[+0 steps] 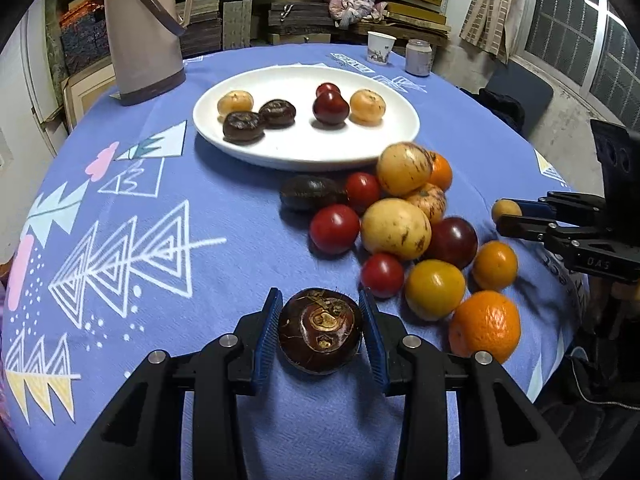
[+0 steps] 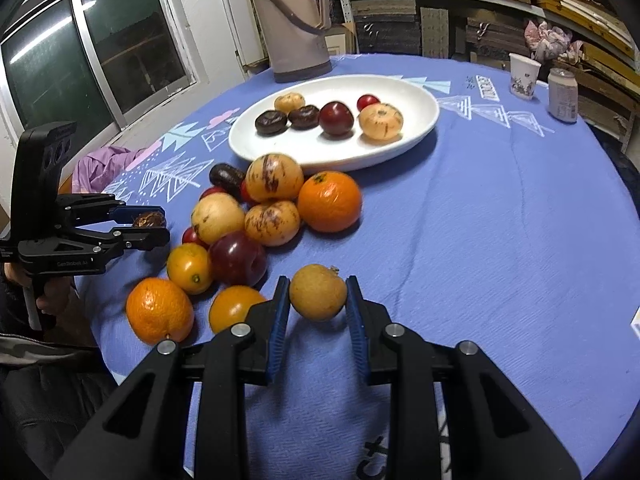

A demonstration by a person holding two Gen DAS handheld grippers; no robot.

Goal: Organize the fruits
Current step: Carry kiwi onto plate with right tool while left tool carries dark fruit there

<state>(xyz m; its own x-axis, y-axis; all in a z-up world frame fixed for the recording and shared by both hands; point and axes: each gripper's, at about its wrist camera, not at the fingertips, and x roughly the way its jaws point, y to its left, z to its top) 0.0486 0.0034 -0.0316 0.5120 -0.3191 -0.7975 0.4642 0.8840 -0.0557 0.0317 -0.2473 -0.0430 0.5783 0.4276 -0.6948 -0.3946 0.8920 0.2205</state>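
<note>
We have six fruits on the far white plate [image 1: 400, 136]; a pile [image 1: 400, 228] waits nearer. Our left gripper [image 1: 320, 330] clamps a water chestnut [image 1: 320, 332], our right gripper [image 2: 318, 300] a longan [image 2: 318, 298].

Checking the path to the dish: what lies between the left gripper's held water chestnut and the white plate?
Left wrist view: bare blue tablecloth separates the water chestnut from the white plate; the fruit pile sits to the right.
</note>
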